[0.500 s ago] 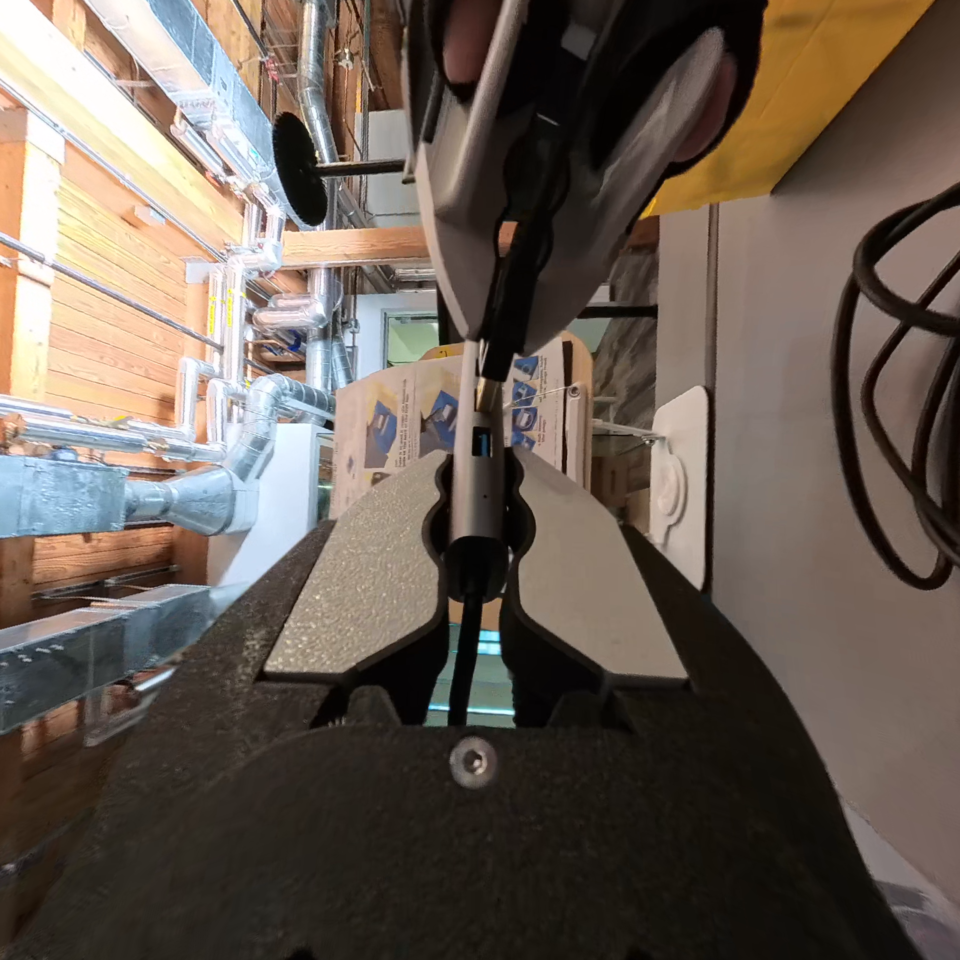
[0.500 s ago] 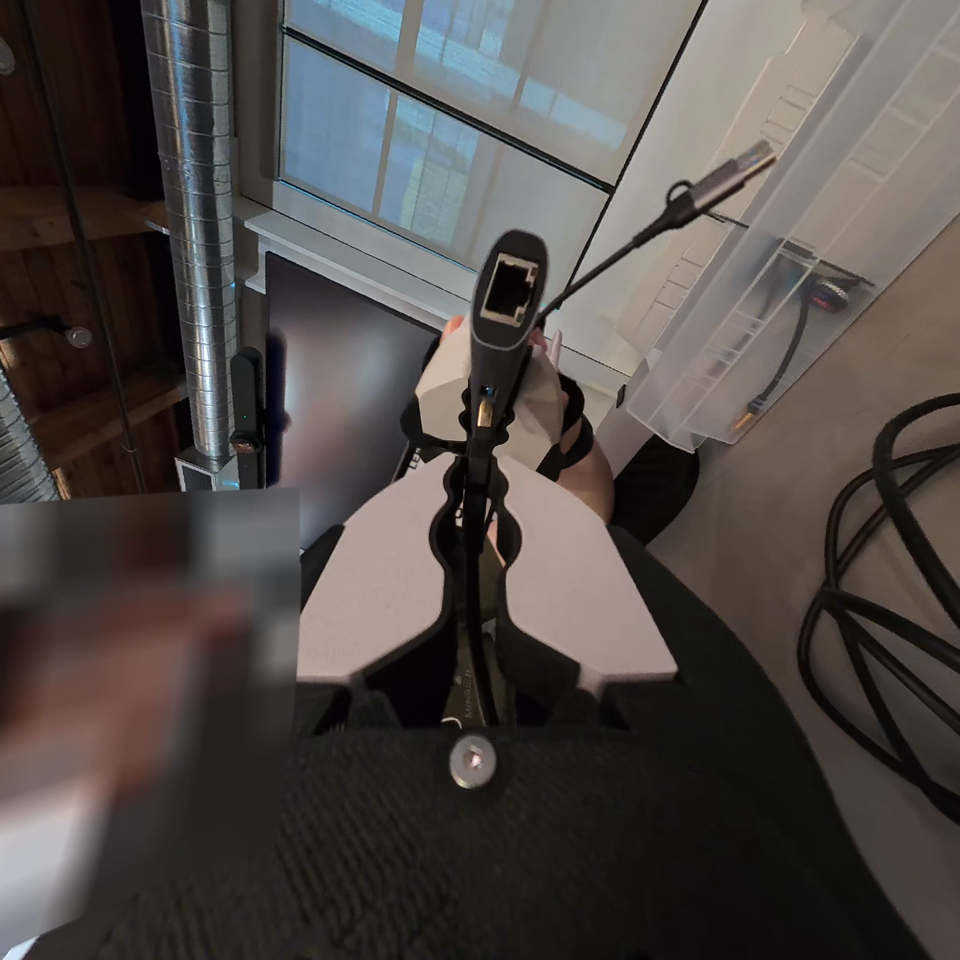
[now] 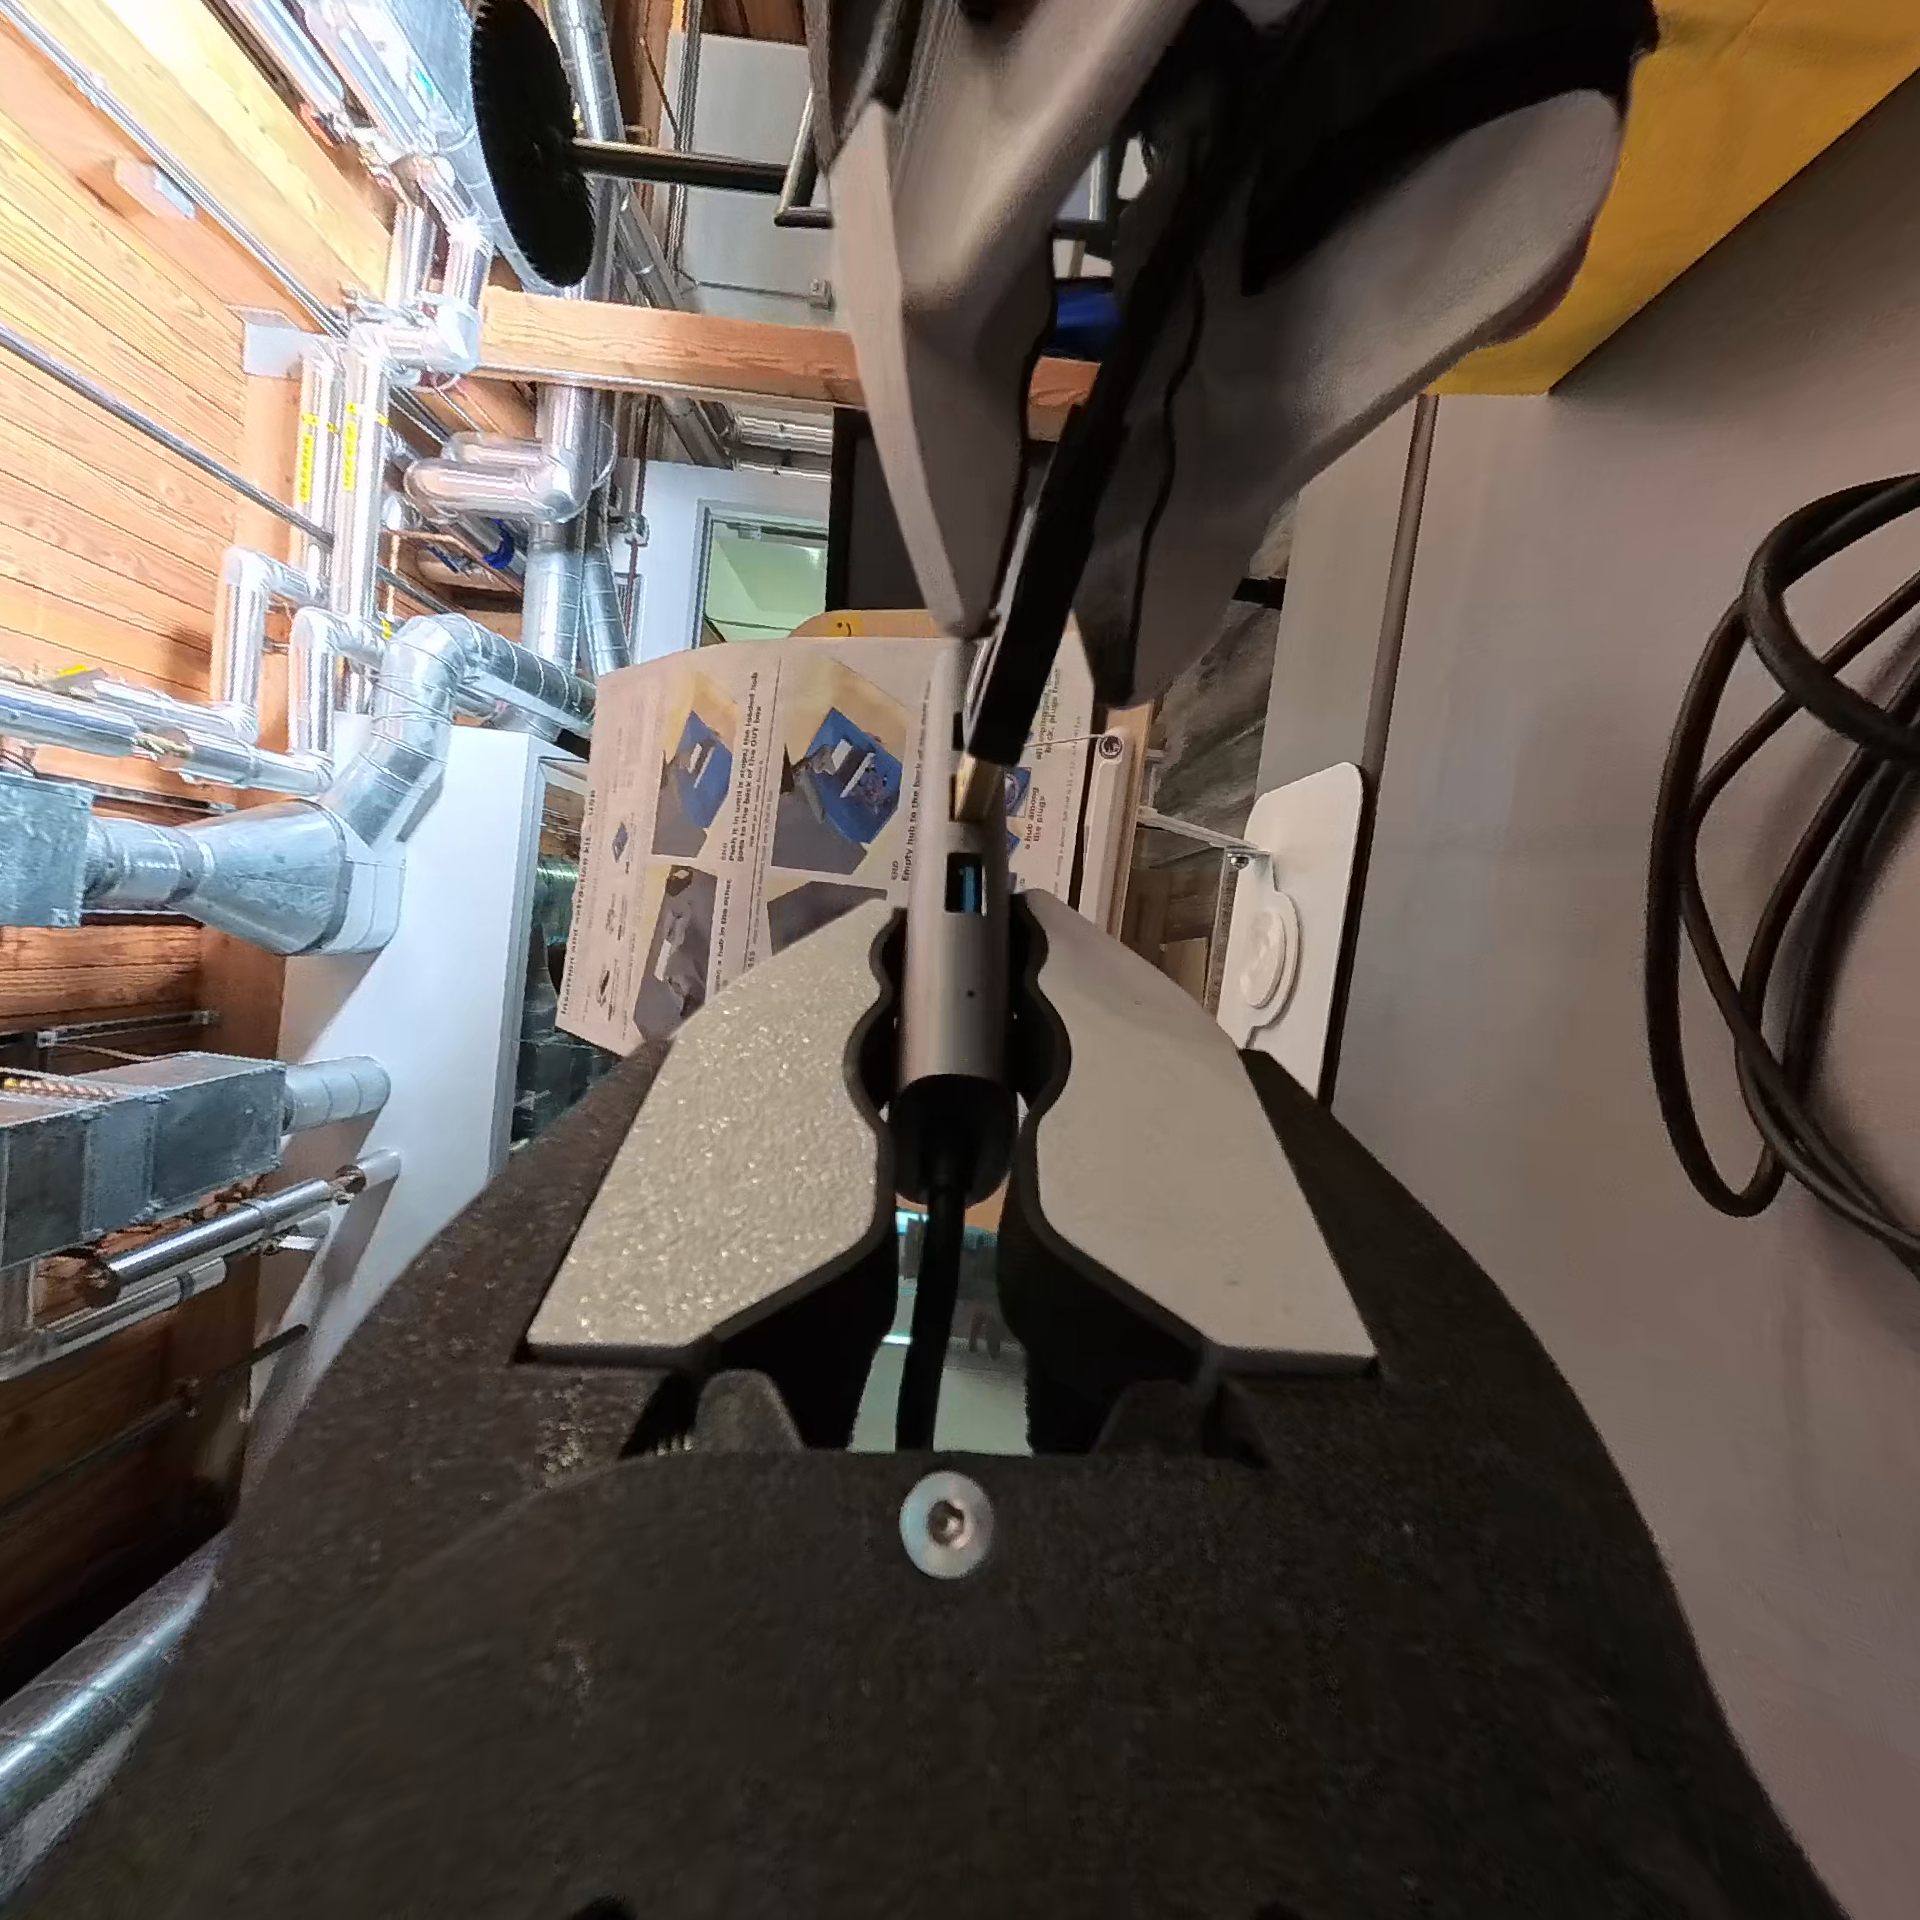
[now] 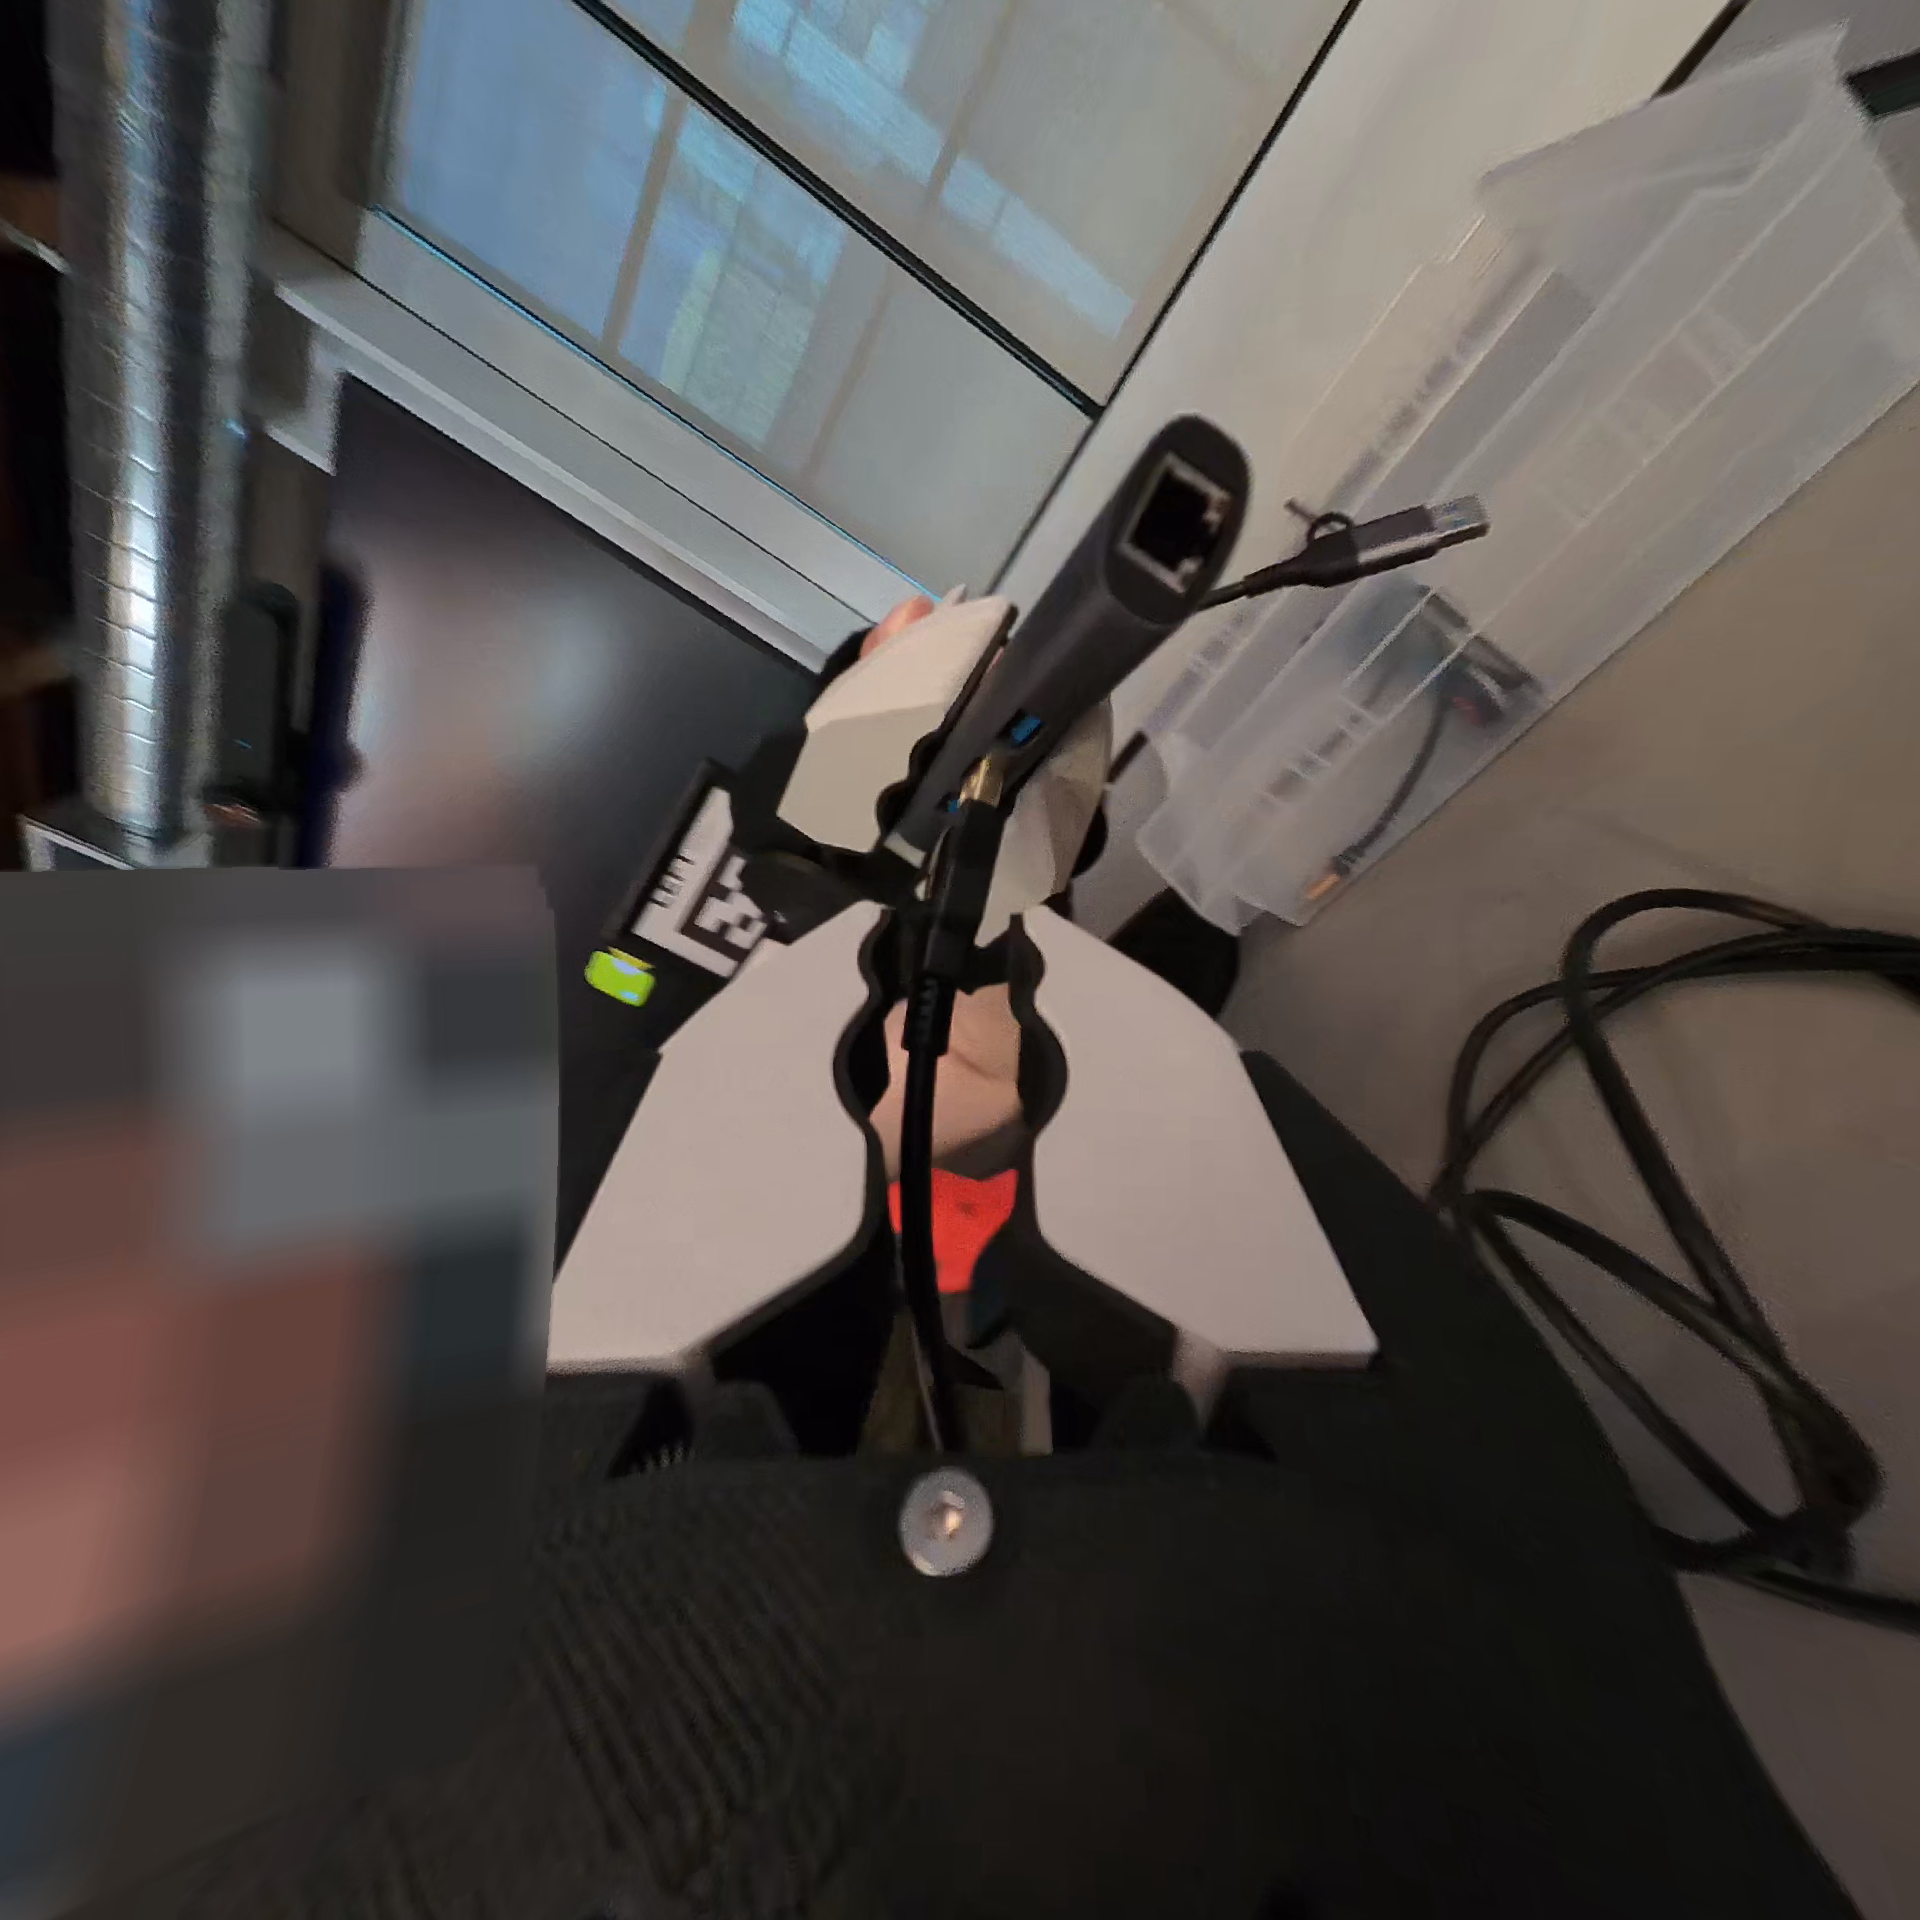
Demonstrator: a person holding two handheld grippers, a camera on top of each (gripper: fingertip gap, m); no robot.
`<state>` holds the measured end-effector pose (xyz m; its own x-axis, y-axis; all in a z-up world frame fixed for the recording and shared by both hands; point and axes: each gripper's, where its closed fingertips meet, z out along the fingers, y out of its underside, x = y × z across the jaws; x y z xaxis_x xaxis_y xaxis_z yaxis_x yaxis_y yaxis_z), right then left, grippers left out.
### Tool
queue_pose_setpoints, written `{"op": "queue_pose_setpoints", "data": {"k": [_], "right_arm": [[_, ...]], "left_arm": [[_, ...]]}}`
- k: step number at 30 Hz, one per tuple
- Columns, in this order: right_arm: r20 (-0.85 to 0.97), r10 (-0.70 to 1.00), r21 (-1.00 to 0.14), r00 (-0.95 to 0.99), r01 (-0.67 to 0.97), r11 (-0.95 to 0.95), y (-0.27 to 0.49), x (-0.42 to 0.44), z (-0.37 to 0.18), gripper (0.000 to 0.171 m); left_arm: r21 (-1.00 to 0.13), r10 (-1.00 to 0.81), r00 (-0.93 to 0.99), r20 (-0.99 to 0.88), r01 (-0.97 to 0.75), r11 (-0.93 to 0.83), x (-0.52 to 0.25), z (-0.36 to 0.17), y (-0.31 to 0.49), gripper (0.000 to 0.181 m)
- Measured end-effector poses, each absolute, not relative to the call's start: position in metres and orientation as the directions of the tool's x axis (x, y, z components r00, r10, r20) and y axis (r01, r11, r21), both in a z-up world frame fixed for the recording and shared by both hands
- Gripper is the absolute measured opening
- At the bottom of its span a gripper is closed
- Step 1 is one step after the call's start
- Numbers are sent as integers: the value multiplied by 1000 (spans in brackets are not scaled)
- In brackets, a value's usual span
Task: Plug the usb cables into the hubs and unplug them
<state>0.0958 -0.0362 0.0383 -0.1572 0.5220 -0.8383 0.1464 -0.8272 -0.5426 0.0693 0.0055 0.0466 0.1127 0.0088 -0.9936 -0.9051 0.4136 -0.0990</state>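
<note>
My left gripper [image 3: 956,914] is shut on a grey USB hub [image 3: 951,997], whose own lead runs back between the fingers. My right gripper [image 3: 1039,644] comes in from above, shut on a black cable plug [image 3: 1023,665]. The plug's gold tip [image 3: 975,795] meets the hub's side just above a blue port. I cannot tell whether it is seated. In the right wrist view my right gripper [image 4: 951,925] holds the plug [image 4: 961,873] against the hub [image 4: 1132,582], which leans right and is gripped by the left gripper [image 4: 966,748]. The hub's pigtail plug [image 4: 1392,535] sticks out to the right.
A coil of black cable [image 3: 1787,831] lies on the grey table; it also shows in the right wrist view [image 4: 1662,1195]. A clear plastic bin [image 4: 1558,468] with cables stands behind the hub. A white pad [image 3: 1288,914] sits at the table edge. Some 5 cm of space lies between my two pairs of fingers.
The right gripper has come closer to the hub and the plug now leans at an angle against it. In the right wrist view the hub has swung to lean right.
</note>
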Motion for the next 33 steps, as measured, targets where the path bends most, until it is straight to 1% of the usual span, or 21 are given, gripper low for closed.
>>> {"op": "queue_pose_setpoints", "data": {"k": [4, 5, 9, 12, 14, 16, 19, 23, 25, 33], "right_arm": [[-720, 689, -693, -84, 154, -705, -38, 96, 41, 24], [-673, 736, -737, -68, 148, -660, -38, 96, 43, 29], [-377, 922, -910, 89, 147, -387, -33, 93, 43, 32], [-126, 964, -975, 234, 152, -164, -24, 97, 48, 30], [9, 949, -988, 314, 148, -40, -19, 100, 53, 29], [102, 931, -985, 351, 170, 43, -19, 100, 54, 28], [185, 911, -972, 368, 202, 115, -20, 98, 51, 25], [264, 873, -961, 410, 193, 200, -17, 102, 56, 20], [275, 867, -958, 415, 196, 210, -17, 102, 56, 20], [205, 891, -973, 405, 180, 142, -15, 101, 52, 22]], "left_arm": [[-120, -12, 126, -992, -909, 399, 67, 46, 8, 17], [-128, -17, 132, -991, -910, 394, 65, 46, 9, 17], [-188, -50, 182, -982, -913, 363, 59, 49, 13, 17], [-210, -58, 203, -977, -917, 340, 55, 50, 15, 17], [-222, -67, 212, -975, -919, 326, 54, 50, 16, 17], [-231, -74, 218, -973, -920, 316, 53, 49, 17, 17], [-244, -86, 229, -970, -919, 310, 54, 48, 17, 17], [-277, -106, 256, -961, -909, 311, 56, 48, 15, 17], [-290, -111, 268, -957, -906, 309, 58, 48, 14, 17], [-289, -101, 271, -957, -907, 307, 62, 49, 12, 17]]}}
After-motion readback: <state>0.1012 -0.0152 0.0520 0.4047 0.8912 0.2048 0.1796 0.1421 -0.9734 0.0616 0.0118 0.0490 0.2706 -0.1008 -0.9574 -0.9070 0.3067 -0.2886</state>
